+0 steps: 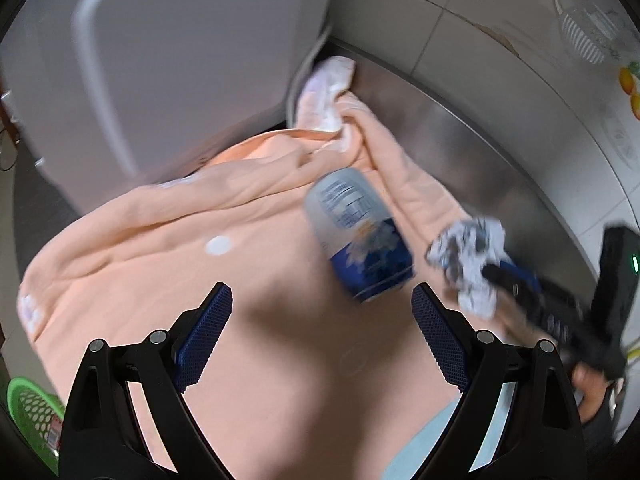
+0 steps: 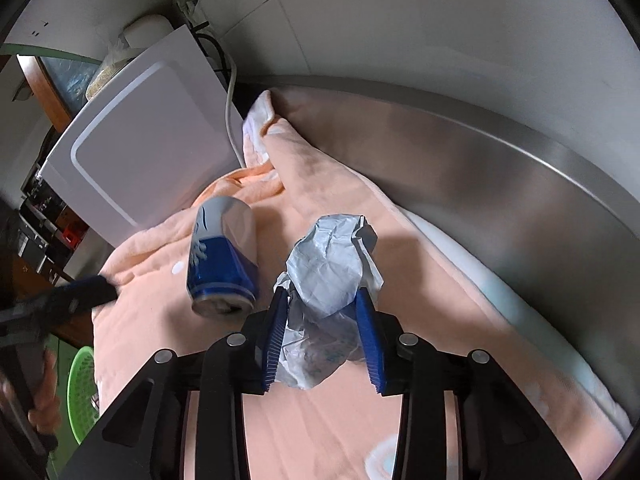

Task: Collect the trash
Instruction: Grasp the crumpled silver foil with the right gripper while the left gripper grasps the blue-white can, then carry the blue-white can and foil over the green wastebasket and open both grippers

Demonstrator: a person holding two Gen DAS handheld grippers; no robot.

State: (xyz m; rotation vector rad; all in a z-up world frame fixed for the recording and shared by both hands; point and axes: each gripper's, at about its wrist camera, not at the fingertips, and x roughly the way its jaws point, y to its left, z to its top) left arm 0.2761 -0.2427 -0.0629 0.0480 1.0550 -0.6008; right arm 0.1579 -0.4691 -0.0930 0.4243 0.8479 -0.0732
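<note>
A blue and silver drink can (image 1: 358,236) lies on its side on a peach towel (image 1: 168,240); it also shows in the right wrist view (image 2: 222,256). My left gripper (image 1: 322,304) is open and empty, just short of the can. My right gripper (image 2: 322,300) is shut on a crumpled white paper wad (image 2: 328,276), beside the can's right. That wad (image 1: 468,256) and the right gripper (image 1: 496,274) show at the right of the left wrist view. One left finger (image 2: 86,290) shows at the left of the right wrist view.
A white appliance (image 1: 168,64) stands behind the towel with a cord (image 2: 230,112) beside it. The towel lies on a steel counter (image 2: 480,168) against a tiled wall (image 1: 460,12). A green perforated basket (image 2: 82,392) sits low at the left, beyond the counter edge.
</note>
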